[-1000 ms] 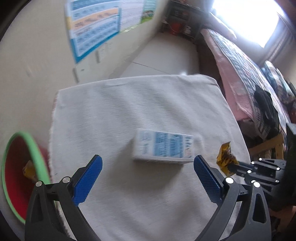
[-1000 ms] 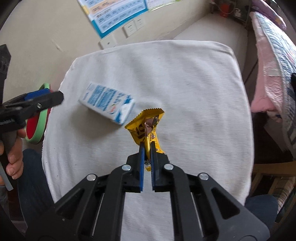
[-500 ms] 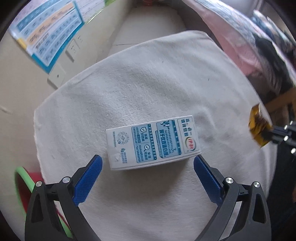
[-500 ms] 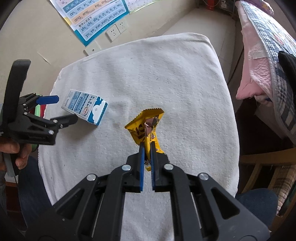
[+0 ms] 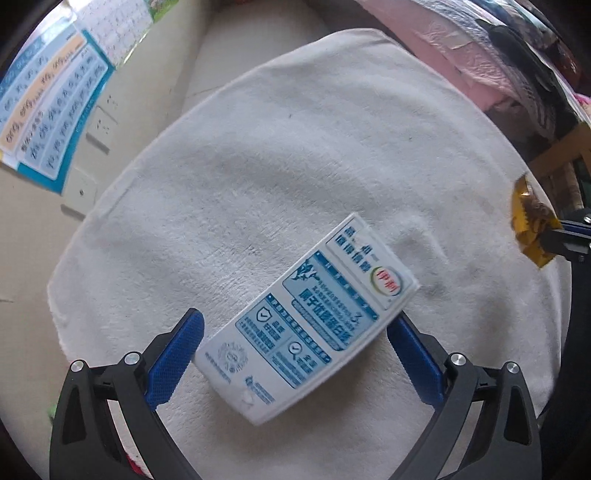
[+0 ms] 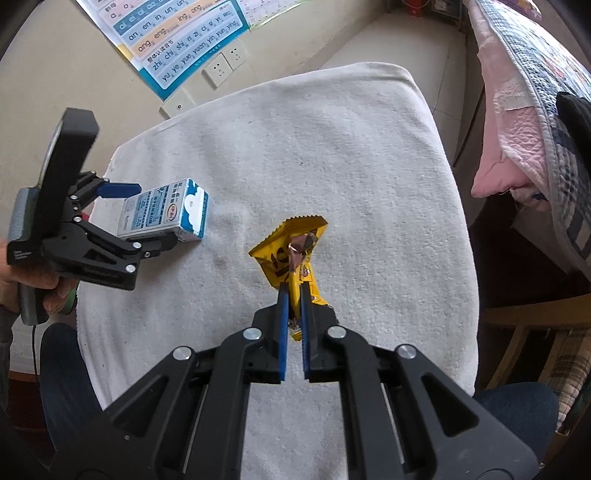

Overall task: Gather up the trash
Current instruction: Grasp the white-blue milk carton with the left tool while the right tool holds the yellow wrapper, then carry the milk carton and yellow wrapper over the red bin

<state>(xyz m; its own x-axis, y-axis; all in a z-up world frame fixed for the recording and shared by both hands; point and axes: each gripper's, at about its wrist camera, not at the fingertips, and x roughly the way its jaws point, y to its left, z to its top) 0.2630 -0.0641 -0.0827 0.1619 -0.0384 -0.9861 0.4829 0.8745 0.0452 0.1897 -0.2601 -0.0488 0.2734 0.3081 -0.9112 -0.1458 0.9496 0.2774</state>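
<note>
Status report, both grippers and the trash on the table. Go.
Left gripper open, straddling the milk carton on the white cloth. Right gripper shut on the yellow wrapper. Nothing blocking.

Table cover: a white terry towel (image 6: pixel 332 155) spread over the whole top, its pile faintly smudged grey near the centre.
Wall chart: a blue-bordered pinyin poster (image 6: pixel 184 33) on the beige wall beyond the towel's far left corner.
Sockets: two white wall outlets (image 6: pixel 225 62) just below the poster; a third white plate (image 6: pixel 177 105) lower, close to the towel's far edge.
Bedding: a pink quilt (image 6: pixel 517 140) with a blue checked cover, hanging beside the towel's right edge.
Chair: a wooden frame (image 6: pixel 532 317) near the towel's near right corner.
Floor: pale tiles (image 6: pixel 388 40) beyond the far edge.
</note>
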